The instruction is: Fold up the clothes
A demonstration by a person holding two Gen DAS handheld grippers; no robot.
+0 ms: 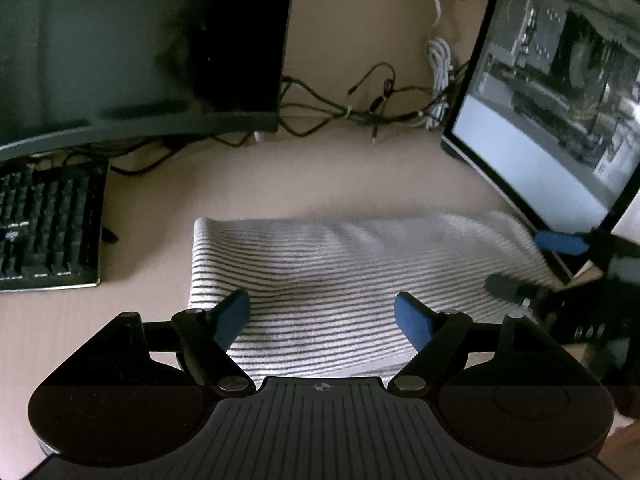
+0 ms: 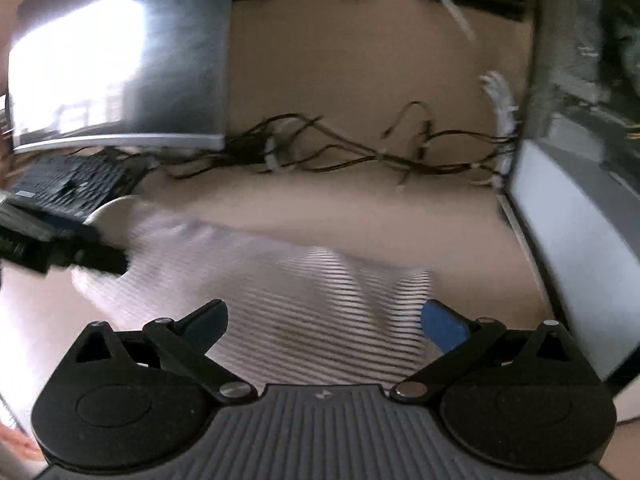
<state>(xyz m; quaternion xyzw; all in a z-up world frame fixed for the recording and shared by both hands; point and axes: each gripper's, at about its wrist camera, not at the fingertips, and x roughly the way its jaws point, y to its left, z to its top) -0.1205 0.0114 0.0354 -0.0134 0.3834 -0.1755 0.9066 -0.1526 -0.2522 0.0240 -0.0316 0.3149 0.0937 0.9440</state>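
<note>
While the striped cloth [image 1: 320, 276] lies folded on the desk [image 1: 328, 176], both grippers [image 1: 322, 316] [image 2: 324, 326] hover spread apart.

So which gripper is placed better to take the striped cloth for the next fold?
Probably left. The left gripper is open over the near edge of the striped cloth, sharply seen. The right gripper, also open, is blurred.

A computer workstation is shown: two monitors [image 1: 552, 92], a keyboard [image 1: 44, 224] and tangled cables [image 1: 360, 112] are set on the surface [image 1: 320, 176].

Dim; right view motion-blurred, monitor [image 2: 76, 68] glare, perhaps overexposed
</note>
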